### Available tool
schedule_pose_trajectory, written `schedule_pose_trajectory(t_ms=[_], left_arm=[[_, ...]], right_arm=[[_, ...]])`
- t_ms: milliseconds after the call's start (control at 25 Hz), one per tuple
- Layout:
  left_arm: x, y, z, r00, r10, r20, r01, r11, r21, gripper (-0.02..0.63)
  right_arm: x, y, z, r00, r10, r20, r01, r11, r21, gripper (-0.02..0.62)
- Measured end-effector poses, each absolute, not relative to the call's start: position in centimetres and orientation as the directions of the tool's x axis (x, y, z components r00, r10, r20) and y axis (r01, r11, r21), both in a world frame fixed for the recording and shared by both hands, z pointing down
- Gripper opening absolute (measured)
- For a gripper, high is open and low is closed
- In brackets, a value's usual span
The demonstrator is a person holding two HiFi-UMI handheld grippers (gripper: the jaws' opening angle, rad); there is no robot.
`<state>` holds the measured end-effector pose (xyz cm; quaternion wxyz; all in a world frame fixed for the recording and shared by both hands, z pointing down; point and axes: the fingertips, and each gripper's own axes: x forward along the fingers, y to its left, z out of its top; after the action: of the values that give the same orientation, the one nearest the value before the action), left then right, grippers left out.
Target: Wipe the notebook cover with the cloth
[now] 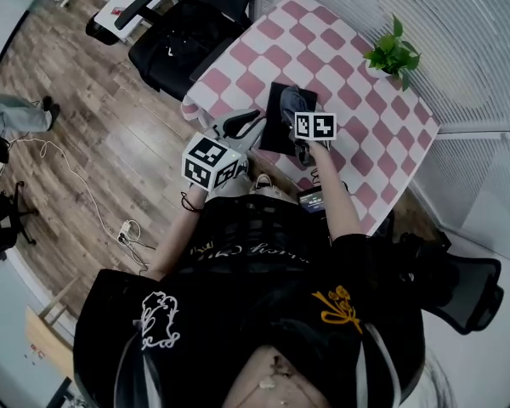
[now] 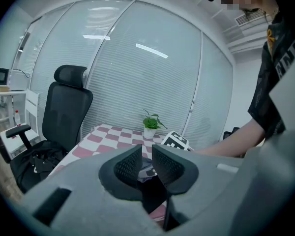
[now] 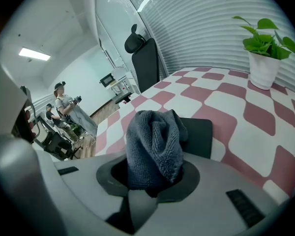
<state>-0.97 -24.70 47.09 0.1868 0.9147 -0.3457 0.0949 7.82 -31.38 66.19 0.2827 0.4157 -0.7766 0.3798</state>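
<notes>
Right gripper view: what's my right tool (image 3: 150,176) holding?
— It's clamped on the grey cloth (image 3: 155,141), which is bunched in front of the dark notebook (image 3: 200,134) lying on the checked tabletop (image 3: 226,104).
— Then I judge the wipe itself is next: press down, sweep across. Left tool (image 2: 146,167)?
— Narrow gap, nothing in it. The cloth hides whether it touches the cover.

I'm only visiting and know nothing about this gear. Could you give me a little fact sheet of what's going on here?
setting: table under a pink-and-white checked tablecloth
right gripper: jaws shut on a grey cloth
cloth position: over the black notebook; contact cannot be told
left gripper: jaws slightly apart, nothing between them
also on table: potted plant
nearby: black office chair
</notes>
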Motion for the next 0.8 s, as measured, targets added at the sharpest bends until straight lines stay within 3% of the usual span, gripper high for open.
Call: schedule_pose_trajectory(t_ms=[520, 640, 800], left_arm=[[-2.1, -24.9, 48.2, 0.737, -0.597, 0.316, -0.674, -0.677, 0.294, 0.063], [-3.2, -25.3, 48.4, 0.719, -0.618, 0.318, -0.695, -0.657, 0.293, 0.063], [-4.6, -25.7, 48.7, 0.692, -0.644, 0.326, -0.722, -0.625, 0.298, 0.063]], right_arm=[[15.1, -30.3, 65.2, -0.334, -0.471, 0.816, -0.931, 0.299, -0.209, 0.087], [13.3, -30.0, 63.4, -0.354, -0.491, 0.796, -0.913, 0.366, -0.180, 0.087], [7.1, -29.1, 62.7, -0.476, -0.465, 0.747, -0.858, 0.432, -0.278, 0.087]])
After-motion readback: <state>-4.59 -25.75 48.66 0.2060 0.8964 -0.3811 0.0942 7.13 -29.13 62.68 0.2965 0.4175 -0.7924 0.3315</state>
